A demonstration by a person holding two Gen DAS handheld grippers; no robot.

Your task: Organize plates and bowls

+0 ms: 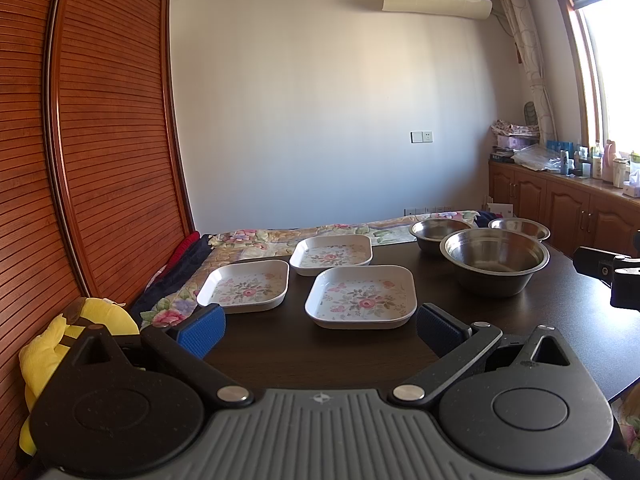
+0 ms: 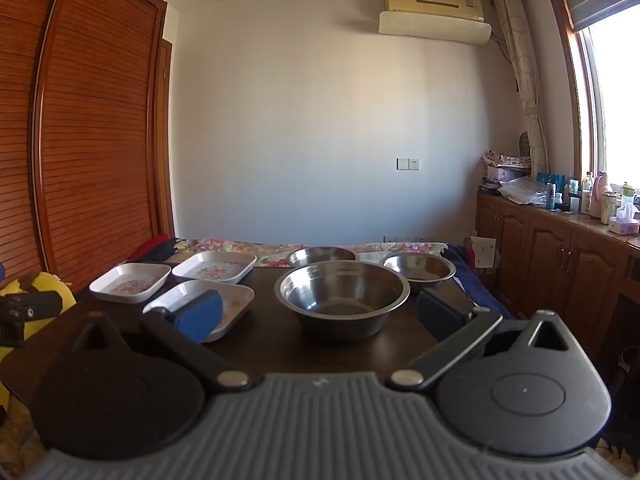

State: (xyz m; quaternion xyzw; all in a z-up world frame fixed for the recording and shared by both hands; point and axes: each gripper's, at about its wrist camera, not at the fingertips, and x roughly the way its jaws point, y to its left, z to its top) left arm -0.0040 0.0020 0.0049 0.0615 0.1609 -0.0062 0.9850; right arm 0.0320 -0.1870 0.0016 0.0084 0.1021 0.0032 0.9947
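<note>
plates (image 1: 361, 297): three, empty | bowls (image 2: 342, 294): three, empty, unstacked

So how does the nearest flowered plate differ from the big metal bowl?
The square white flowered plate is shallow and patterned; the large round steel bowl is deep, plain and shiny. The plate sits left, among other plates; the bowl sits right, among other bowls. Both stand upright and empty on the dark table.
</note>
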